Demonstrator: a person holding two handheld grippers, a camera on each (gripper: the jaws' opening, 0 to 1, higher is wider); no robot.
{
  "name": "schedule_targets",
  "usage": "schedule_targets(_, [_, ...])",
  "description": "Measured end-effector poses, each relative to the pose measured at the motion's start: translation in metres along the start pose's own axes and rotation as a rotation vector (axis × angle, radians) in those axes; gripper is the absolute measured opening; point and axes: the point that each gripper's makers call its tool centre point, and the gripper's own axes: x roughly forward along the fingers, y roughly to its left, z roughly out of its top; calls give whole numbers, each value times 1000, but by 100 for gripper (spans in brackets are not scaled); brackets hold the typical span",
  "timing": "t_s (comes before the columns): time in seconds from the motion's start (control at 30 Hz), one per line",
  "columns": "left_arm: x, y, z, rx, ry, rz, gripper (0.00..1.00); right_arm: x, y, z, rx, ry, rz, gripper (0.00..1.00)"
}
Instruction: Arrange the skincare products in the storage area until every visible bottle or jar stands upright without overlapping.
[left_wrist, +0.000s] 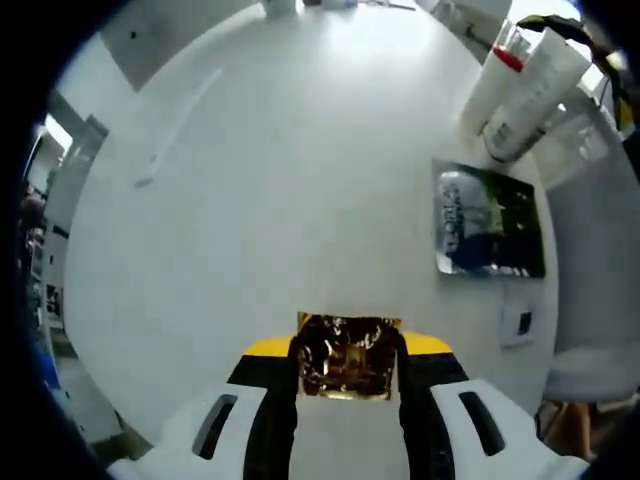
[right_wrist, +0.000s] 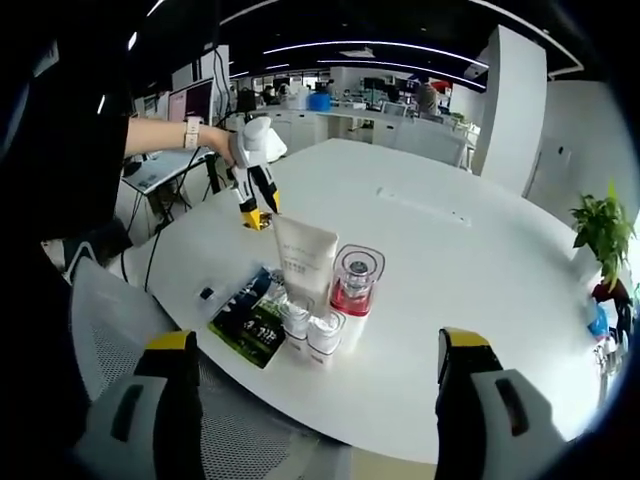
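- Left gripper, at the frame's bottom, pinches a small gold-foil jar over the white table.
- Right gripper, jaws spread, holds nothing.
- Centre frame: white tube, red-banded bottle and two small bottles stand clustered beside a dark packet.

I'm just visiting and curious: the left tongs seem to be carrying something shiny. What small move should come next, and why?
Probably carry the gold-wrapped item, clamped in the left tongs, across the white table toward the standing white tube and red-banded bottle, since it is held well apart from that group.
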Motion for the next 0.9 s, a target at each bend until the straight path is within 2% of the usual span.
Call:
schedule_targets(0.17, [1,-3,-4,4,13,1,36,-3,2,1,-6,-10,-3,99])
schedule_targets(0.9, [0,-34,2,5,8,0,36,-13,7,2,-30,-40,-1,99])
